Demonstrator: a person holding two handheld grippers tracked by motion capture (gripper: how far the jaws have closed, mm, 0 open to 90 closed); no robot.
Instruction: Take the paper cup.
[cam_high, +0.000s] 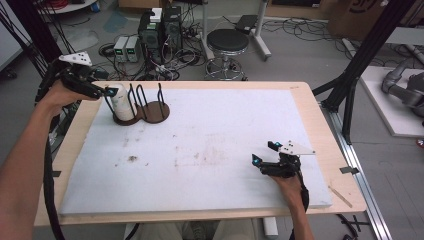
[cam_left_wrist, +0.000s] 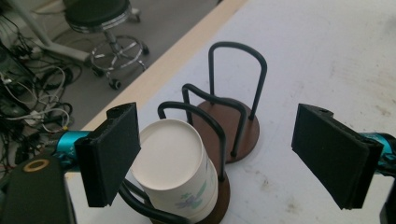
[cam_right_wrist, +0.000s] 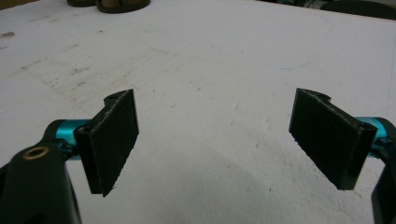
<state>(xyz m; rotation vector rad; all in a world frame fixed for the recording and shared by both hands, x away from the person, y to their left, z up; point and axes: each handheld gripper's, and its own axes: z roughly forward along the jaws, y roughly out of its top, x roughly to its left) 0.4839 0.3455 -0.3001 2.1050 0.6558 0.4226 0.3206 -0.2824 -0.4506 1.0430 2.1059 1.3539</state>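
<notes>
Nearest the person, the right gripper rests low on the white table mat, its jaws spread wide with nothing but bare, scuffed mat between them. Farther off, at the mat's far left corner, the left gripper hangs above the cup holder with its jaws also spread and pinching nothing. The paper cup stands upside down inside the nearer wire-hooped ring, just below and inside the left-hand pad, clear of both pads. By the look of it the cup is already seated in the holder; the farther ring stands empty. The cup carries a faint green and purple print, too small to read.
</notes>
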